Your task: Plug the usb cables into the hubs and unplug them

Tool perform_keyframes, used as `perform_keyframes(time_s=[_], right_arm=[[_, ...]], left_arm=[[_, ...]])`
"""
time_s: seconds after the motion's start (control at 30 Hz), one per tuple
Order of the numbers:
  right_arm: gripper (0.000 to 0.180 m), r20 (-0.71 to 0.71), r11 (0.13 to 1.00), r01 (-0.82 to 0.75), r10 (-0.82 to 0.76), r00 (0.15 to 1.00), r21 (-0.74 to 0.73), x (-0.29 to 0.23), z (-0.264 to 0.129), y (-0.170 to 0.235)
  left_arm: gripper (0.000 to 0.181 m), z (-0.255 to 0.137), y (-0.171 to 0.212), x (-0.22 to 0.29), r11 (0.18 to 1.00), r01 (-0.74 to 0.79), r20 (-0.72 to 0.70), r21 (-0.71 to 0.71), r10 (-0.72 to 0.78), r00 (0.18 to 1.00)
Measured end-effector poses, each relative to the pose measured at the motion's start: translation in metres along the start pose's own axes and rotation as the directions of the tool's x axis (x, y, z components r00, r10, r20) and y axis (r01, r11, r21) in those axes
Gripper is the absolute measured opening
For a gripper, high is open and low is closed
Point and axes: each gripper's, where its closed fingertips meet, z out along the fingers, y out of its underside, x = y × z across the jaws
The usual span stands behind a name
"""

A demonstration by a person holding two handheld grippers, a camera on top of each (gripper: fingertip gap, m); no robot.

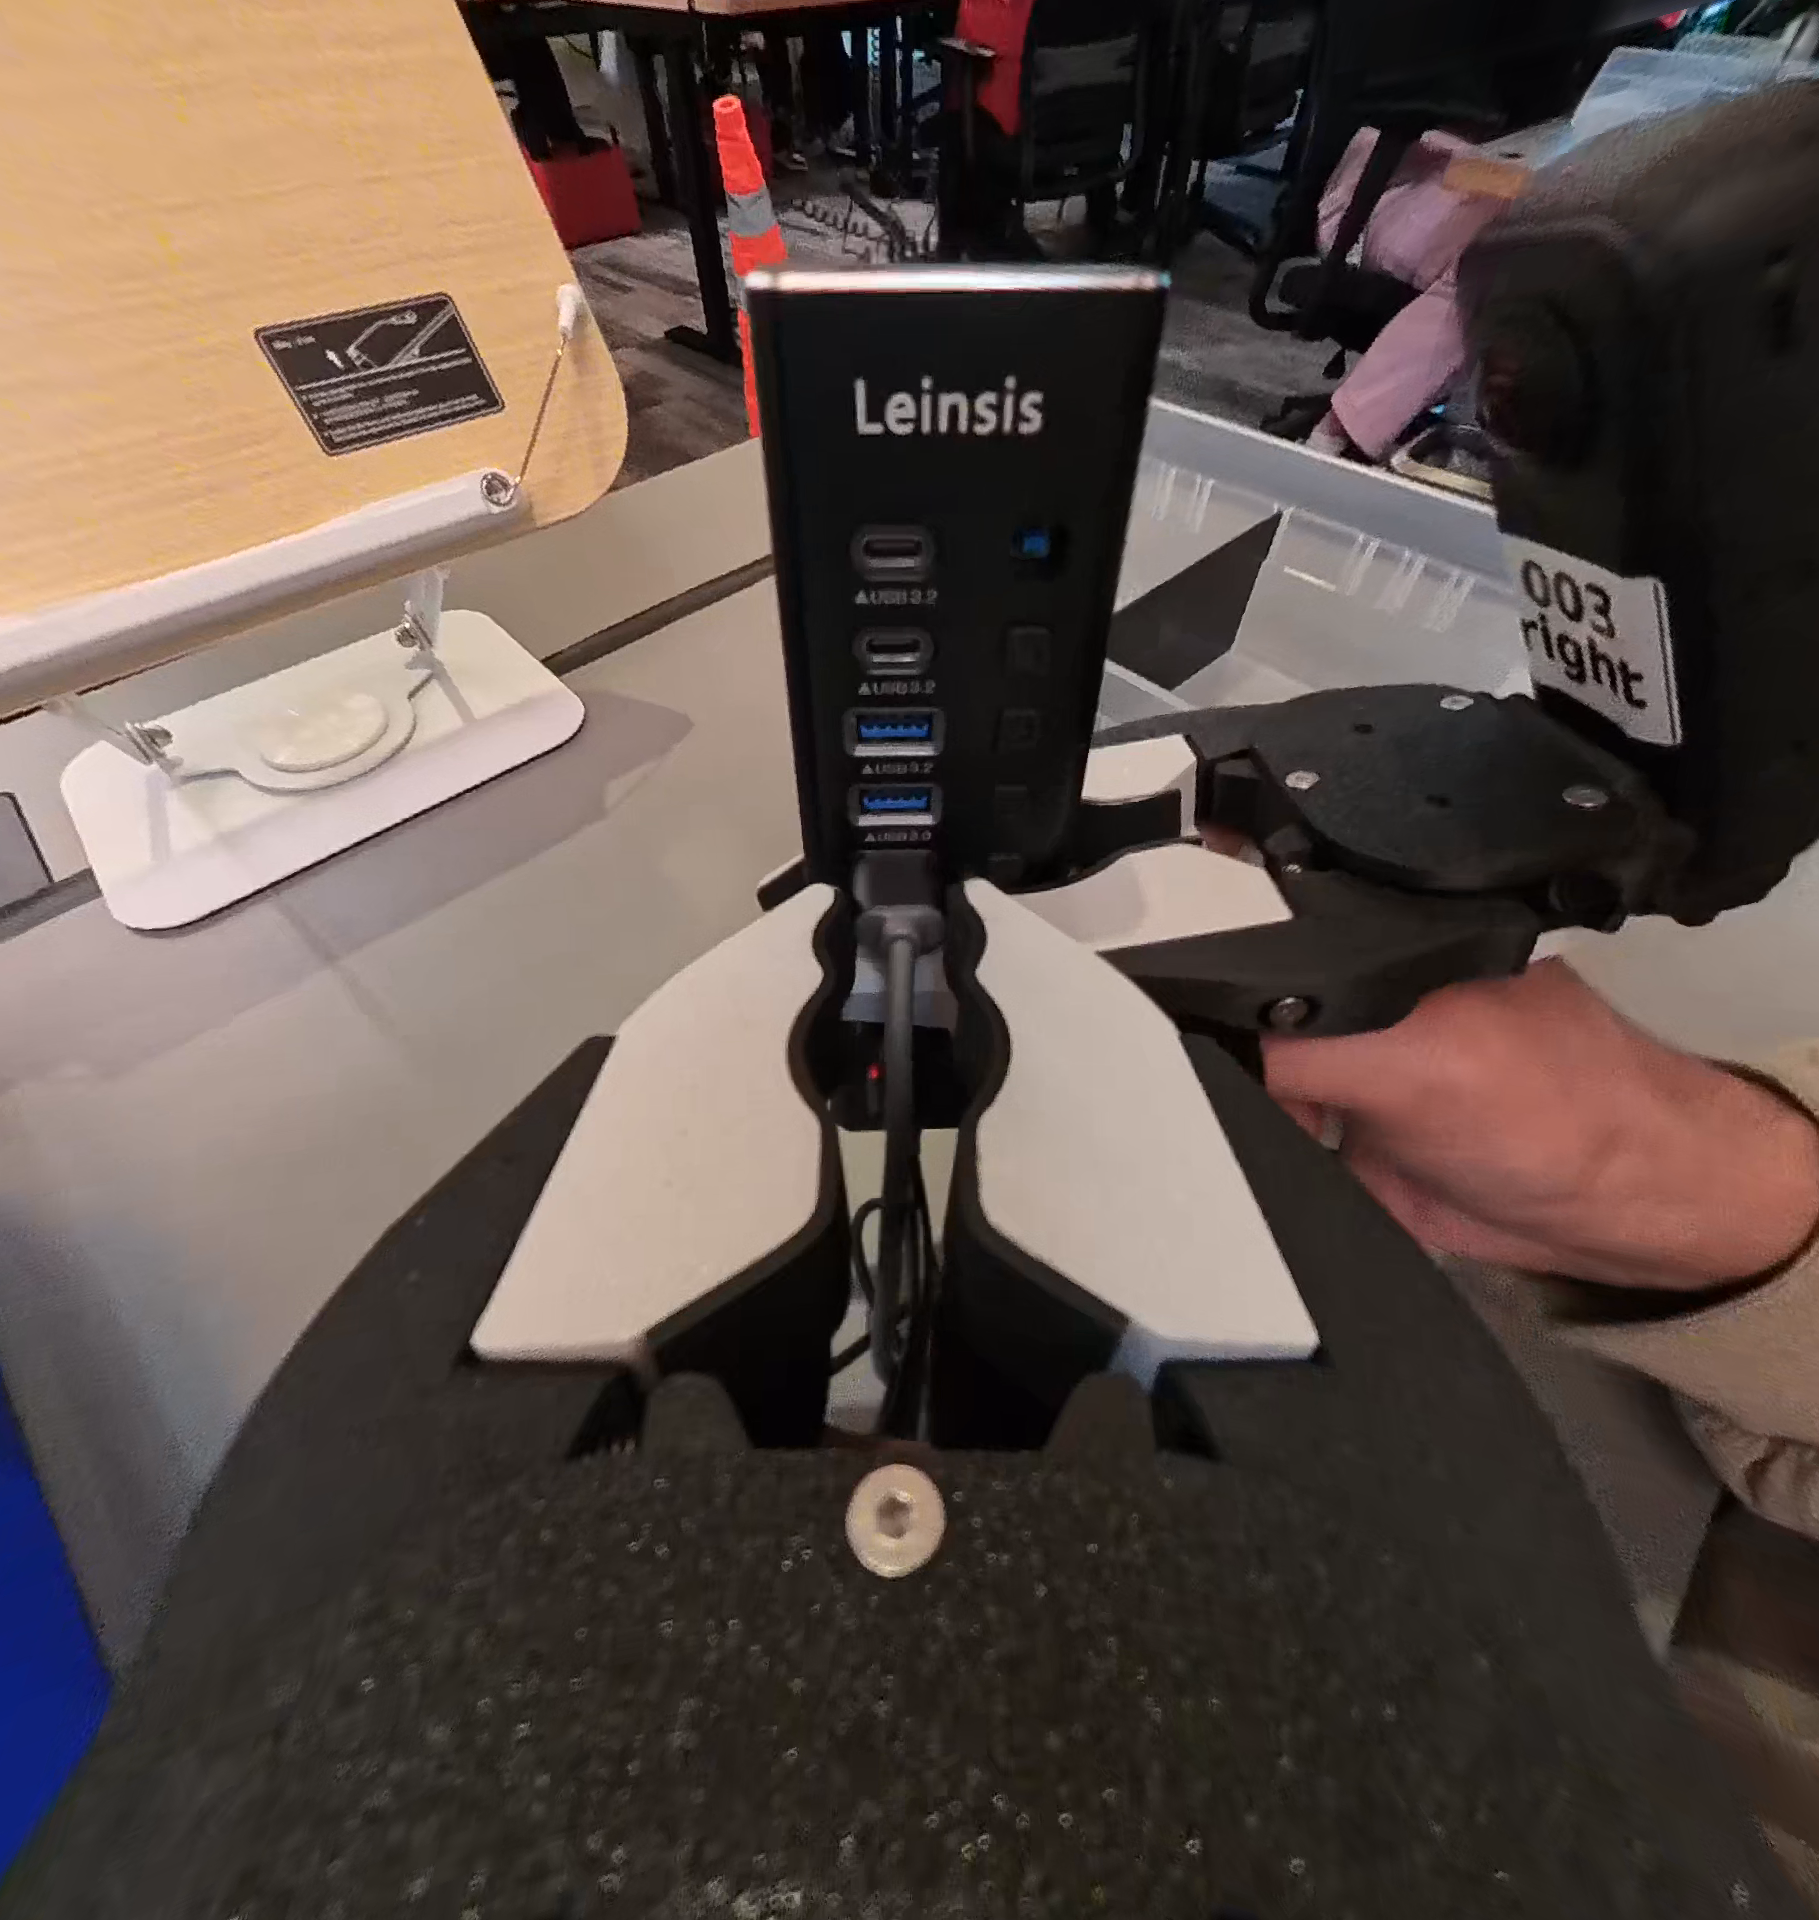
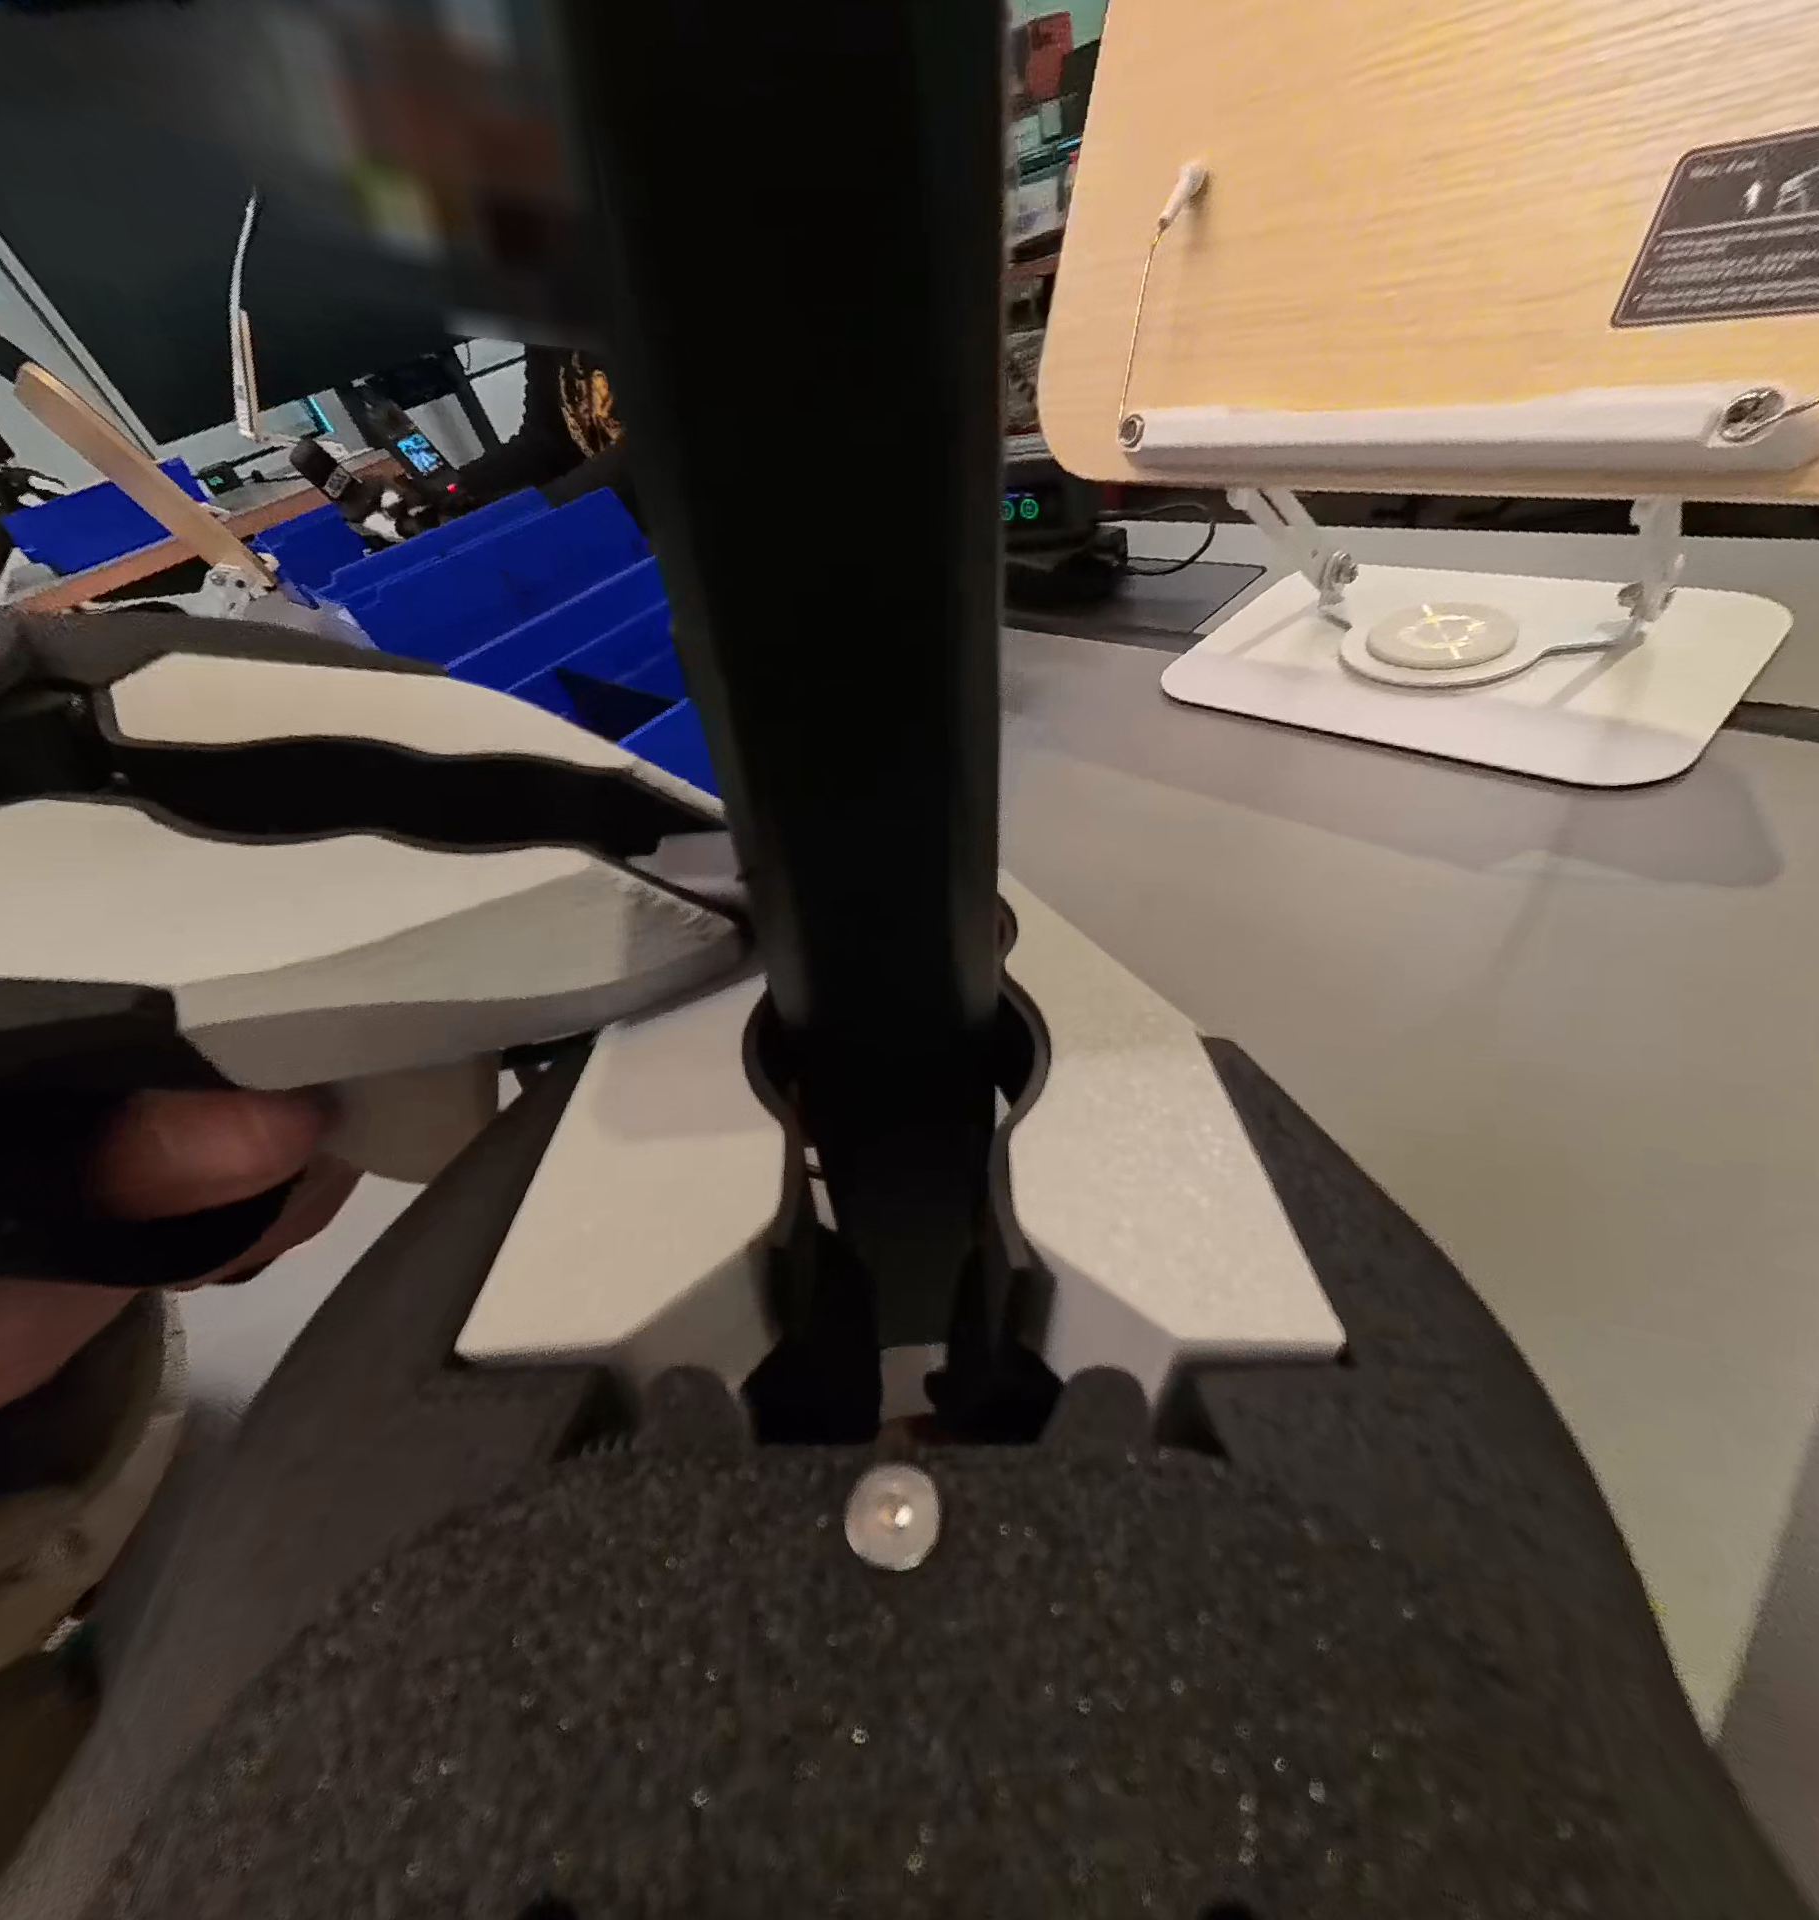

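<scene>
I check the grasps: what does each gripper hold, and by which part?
Left gripper: the USB plug, at the hub's lowest port. Right gripper: the hub, near its lower end.

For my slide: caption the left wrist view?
Left gripper clamps the USB plug seated in the upright black hub, steadied by right gripper.

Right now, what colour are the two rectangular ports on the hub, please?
Blue ports on the black hub, clearest in the left wrist view.

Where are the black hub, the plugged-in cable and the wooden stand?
hub point(image 1: 946, 499): left wrist view, upper front face.
cable plug point(image 1: 892, 883): left wrist view, black plug body at the hub's lowest port.
wooden stand point(image 2: 1404, 239): right wrist view, tilted board.
</scene>
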Motion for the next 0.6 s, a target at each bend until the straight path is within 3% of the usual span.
perform_keyframes(time_s=[0.37,0.47,0.6], right_arm=[[0.028,0.031,0.998,0.057,-0.056,0.998,-0.037,-0.011,0.002,0.002],[0.028,0.002,0.999,0.015,-0.015,1.0,-0.051,-0.005,0.004,0.004],[0.035,-0.053,0.999,0.05,-0.051,0.997,-0.02,0.007,-0.001,-0.002]], left_arm=[[0.016,-0.013,0.003,-0.002,1.0,-0.01,0.026,0.008,0.01,1.0],[0.016,-0.005,0.003,-0.005,0.994,0.107,-0.024,-0.012,-0.107,0.994],[0.016,0.006,0.0,-0.025,0.988,0.155,-0.005,-0.025,-0.155,0.988]])
